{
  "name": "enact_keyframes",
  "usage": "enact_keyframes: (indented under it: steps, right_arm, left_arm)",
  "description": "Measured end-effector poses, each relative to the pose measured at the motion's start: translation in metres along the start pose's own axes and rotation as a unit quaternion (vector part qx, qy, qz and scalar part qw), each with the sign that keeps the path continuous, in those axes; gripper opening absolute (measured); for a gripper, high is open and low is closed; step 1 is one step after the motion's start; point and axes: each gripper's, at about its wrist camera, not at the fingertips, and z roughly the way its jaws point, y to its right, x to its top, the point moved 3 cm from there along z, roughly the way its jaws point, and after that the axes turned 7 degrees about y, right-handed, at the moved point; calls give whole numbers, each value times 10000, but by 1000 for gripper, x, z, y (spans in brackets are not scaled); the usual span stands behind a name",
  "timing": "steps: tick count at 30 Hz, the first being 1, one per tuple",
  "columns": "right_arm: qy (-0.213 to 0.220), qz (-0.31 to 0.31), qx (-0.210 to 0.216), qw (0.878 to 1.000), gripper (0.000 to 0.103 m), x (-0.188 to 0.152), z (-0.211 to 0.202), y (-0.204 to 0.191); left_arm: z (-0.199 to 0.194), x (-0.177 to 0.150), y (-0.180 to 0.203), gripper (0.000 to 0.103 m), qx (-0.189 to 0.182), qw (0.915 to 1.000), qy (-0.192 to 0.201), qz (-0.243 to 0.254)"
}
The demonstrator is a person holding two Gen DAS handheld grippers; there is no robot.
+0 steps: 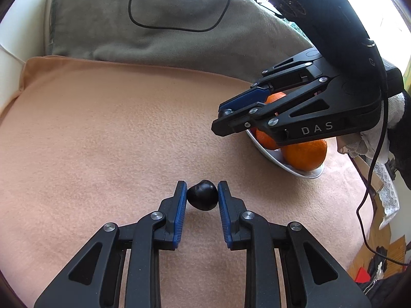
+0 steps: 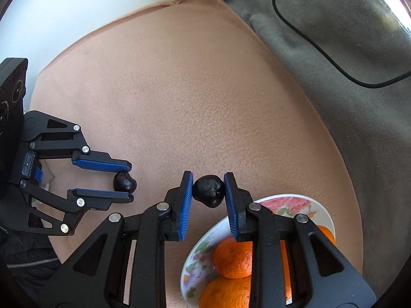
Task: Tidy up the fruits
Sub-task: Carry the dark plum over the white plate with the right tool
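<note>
My left gripper (image 1: pixel 202 194) is shut on a small dark plum (image 1: pixel 202 197) just above the peach blanket (image 1: pixel 102 141). The right wrist view shows the same left gripper (image 2: pixel 128 181) at the left, with that plum (image 2: pixel 123 181) between its blue pads. My right gripper (image 2: pixel 208 188) is shut on a second dark plum (image 2: pixel 209 190), held above the near rim of a floral bowl (image 2: pixel 295 202) with oranges (image 2: pixel 232 258) in it. In the left wrist view the right gripper (image 1: pixel 222 119) hangs over the bowl (image 1: pixel 285 165) and oranges (image 1: pixel 305 154); its plum is hidden there.
A grey-green cushion (image 1: pixel 154 43) with a black cable (image 1: pixel 179 28) lies behind the blanket. A white padded surface (image 2: pixel 90 2) borders the blanket. Clutter and cardboard (image 1: pixel 385 243) sit on the floor at the right. A gloved hand (image 1: pixel 395 107) holds the right gripper.
</note>
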Motion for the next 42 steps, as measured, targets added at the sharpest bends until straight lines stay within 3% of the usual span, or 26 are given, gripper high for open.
enact_keyframes:
  steps: [7,8,19,32,42]
  right_arm:
    - [441,240,-182,9986,26,-23,-36,-6]
    - [496,272,-204,9982,26,-13,-28,-11]
    - [1169,890,-458,9881,26,-53,-82,7]
    - [1845,2242,-755,9539,26,-135,-112,39]
    - [2181,2815,-855,9305,26,-163,-119,57]
  left_arm:
    - [-11,3,10,23,22,9999,165,6]
    - [-16,2,11,23,23,9998,195,23]
    - [-30,9,37,23,-107,9991,381,158]
    - [-17,22,56,23,-315,9985,371,241]
    - [-8,38,74,23,-408,9975,436,390]
